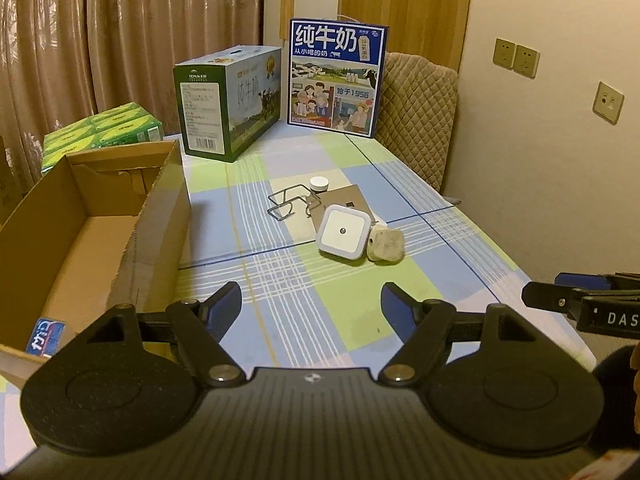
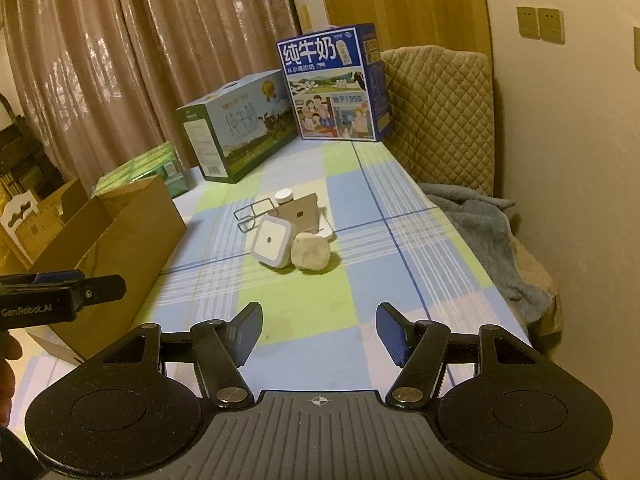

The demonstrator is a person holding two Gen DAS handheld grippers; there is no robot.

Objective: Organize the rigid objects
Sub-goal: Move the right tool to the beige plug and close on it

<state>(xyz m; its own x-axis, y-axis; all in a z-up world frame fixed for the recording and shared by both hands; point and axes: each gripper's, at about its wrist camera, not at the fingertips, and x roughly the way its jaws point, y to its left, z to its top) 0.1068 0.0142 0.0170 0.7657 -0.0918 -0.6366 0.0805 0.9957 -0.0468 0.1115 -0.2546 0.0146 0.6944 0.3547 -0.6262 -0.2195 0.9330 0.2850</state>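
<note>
I am working in a private home, a living or dining room. Floor-length patterned curtains [image 1: 100, 40] cover the far wall. A checked tablecloth [image 1: 352, 308] covers the table, a quilted chair cover [image 1: 416, 112] shows behind it, two retail milk cartons [image 1: 336, 80] stand on it, and household wall sockets [image 1: 516, 58] are fitted.
</note>
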